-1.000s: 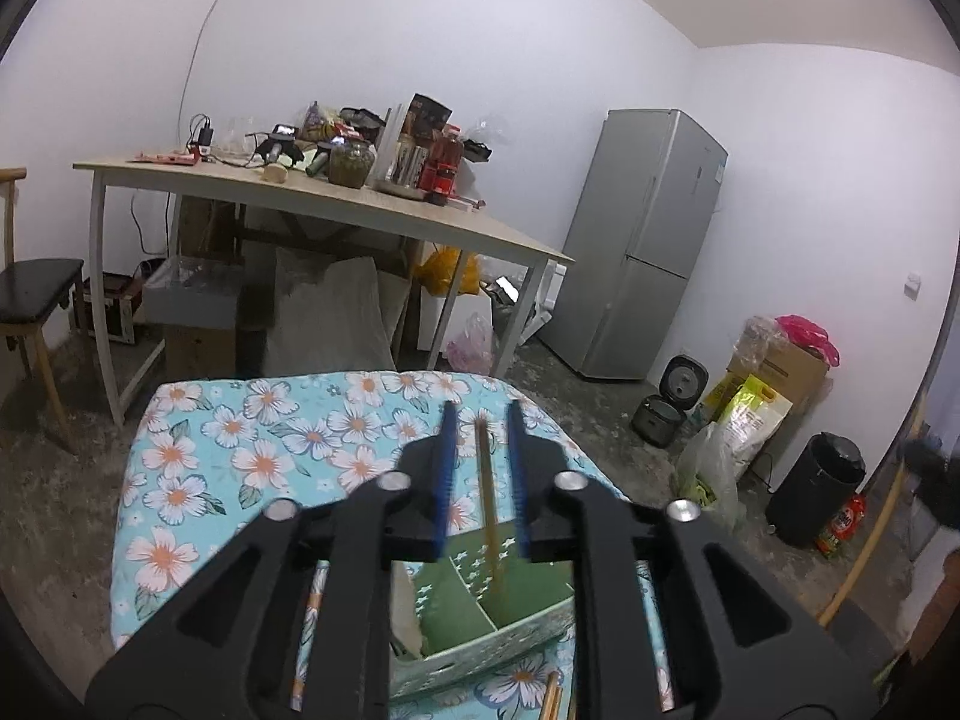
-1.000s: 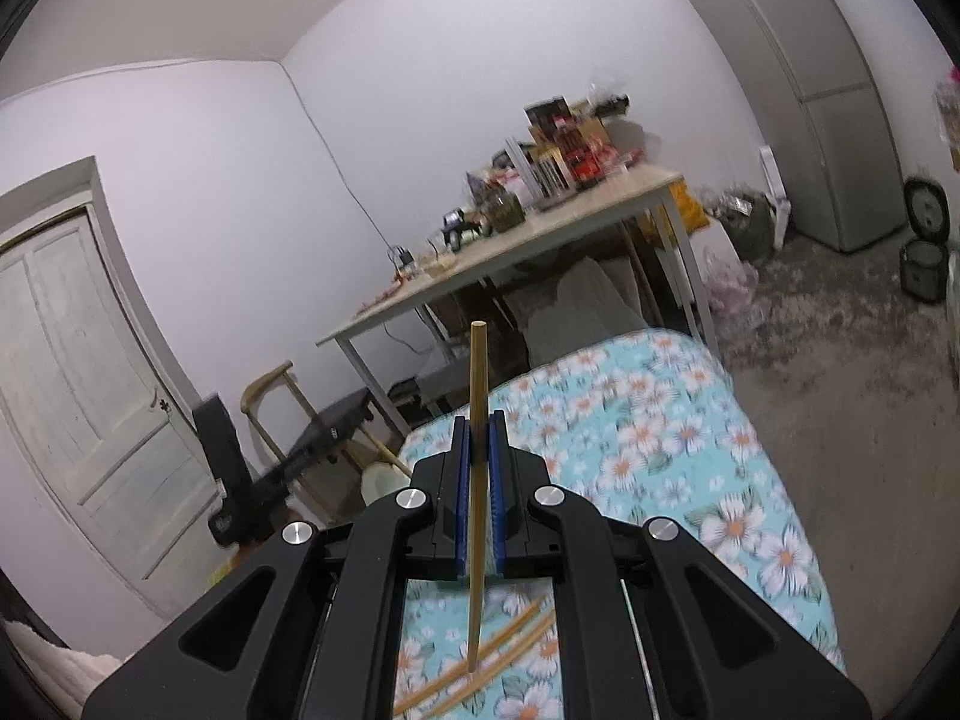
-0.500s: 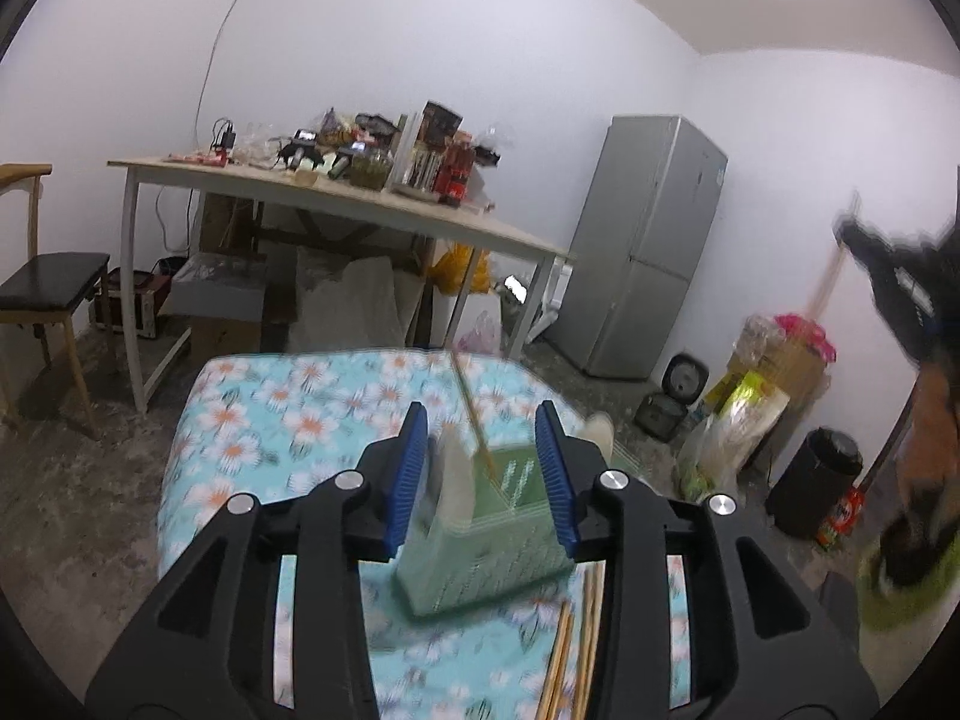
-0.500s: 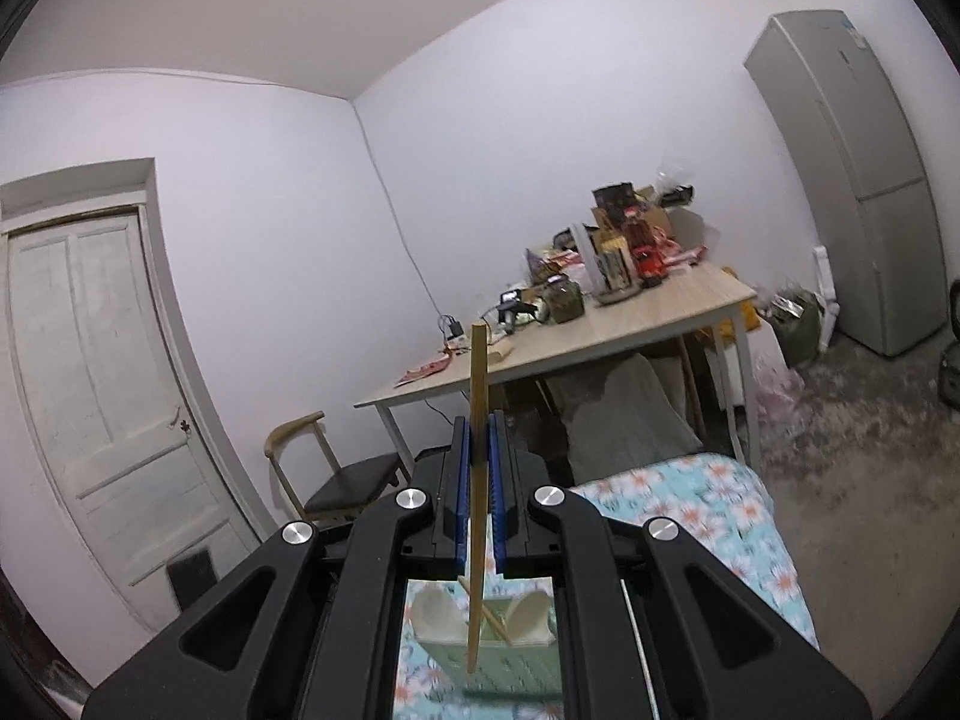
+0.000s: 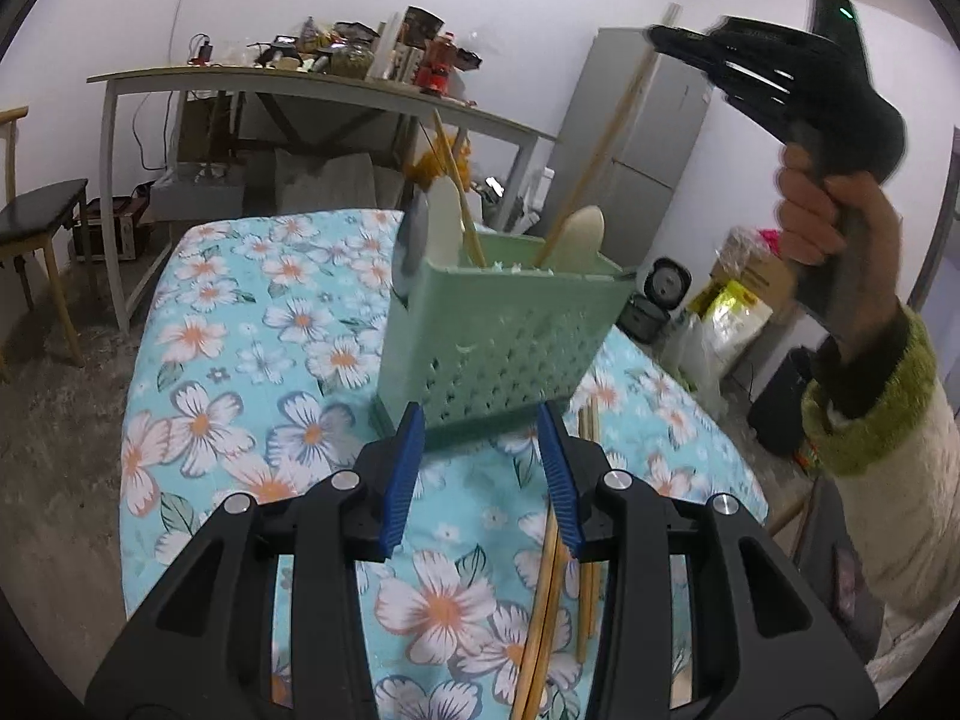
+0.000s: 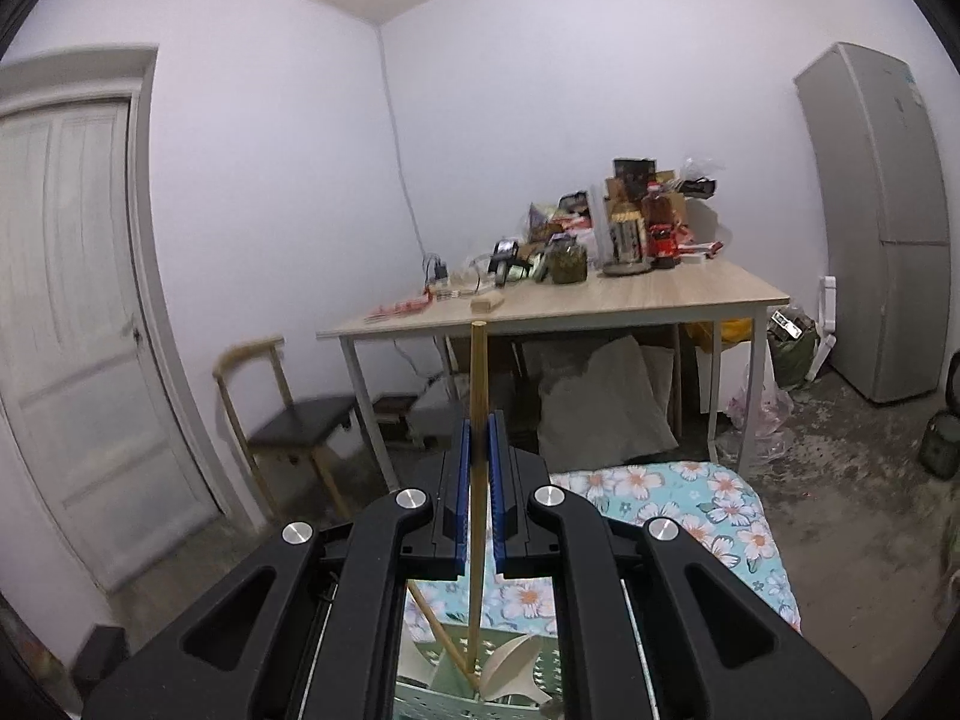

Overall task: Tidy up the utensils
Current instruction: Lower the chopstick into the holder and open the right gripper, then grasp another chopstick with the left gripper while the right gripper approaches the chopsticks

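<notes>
Left wrist view: left gripper (image 5: 483,474) fingers now parted, empty, nearer the caddy (image 5: 504,336).
Right gripper (image 6: 478,480): fingers still clamp a chopstick (image 6: 477,420), now above caddy.

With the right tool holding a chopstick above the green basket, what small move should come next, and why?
Probably lower the right tool a little further, then release. It is shut on the chopstick, whose lower end already dips into the green basket beside another chopstick and the spoons. The left tool is open and empty near the basket's base.
</notes>
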`<control>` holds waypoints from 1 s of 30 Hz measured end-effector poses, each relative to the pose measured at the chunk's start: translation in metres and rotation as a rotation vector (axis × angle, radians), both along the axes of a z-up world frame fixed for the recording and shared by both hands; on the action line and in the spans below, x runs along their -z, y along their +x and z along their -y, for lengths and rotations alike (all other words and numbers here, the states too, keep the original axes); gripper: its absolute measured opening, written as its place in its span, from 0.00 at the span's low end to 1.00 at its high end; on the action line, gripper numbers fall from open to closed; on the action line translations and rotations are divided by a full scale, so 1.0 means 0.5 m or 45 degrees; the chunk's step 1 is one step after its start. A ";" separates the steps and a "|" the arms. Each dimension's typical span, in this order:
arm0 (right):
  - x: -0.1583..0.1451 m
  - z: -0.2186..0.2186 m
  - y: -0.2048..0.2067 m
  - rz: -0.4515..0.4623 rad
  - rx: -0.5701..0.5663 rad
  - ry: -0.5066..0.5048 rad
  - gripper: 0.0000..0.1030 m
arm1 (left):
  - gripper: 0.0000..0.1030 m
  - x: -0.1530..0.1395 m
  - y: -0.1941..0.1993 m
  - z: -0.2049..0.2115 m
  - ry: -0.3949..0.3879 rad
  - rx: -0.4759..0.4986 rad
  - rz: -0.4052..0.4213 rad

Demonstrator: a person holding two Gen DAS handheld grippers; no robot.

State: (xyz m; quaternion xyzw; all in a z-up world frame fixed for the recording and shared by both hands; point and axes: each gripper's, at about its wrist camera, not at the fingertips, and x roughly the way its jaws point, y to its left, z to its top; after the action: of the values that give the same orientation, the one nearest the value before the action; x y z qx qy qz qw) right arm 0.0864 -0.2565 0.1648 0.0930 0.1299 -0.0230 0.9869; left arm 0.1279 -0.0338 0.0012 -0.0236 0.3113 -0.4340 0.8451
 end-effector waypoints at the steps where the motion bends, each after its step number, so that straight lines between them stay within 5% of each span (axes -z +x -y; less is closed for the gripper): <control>1: 0.008 -0.008 0.011 -0.016 0.004 -0.028 0.06 | 0.36 0.006 -0.003 0.000 0.002 0.010 -0.004; 7: 0.076 -0.056 0.069 -0.176 -0.054 -0.170 0.08 | 0.36 0.020 -0.002 0.003 0.011 0.027 -0.034; 11: 0.092 -0.053 0.070 -0.220 -0.075 -0.136 0.40 | 0.36 0.024 -0.004 0.007 0.021 0.036 -0.052; 15: 0.083 -0.026 0.030 -0.183 -0.066 -0.060 0.44 | 0.36 0.025 -0.008 0.012 0.034 0.058 -0.063; 23: 0.137 0.067 -0.111 -0.197 -0.007 0.214 0.45 | 0.36 0.018 -0.017 0.033 0.060 0.118 -0.070; 30: 0.310 0.136 -0.186 -0.400 0.037 0.569 0.45 | 0.36 0.026 -0.030 0.080 0.135 0.214 -0.082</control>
State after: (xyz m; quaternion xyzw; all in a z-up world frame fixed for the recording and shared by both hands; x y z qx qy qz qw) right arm -0.0064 -0.3244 0.0098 0.3055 0.2819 -0.0219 0.9092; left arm 0.1129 -0.0740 -0.0118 0.0334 0.3618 -0.4854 0.7952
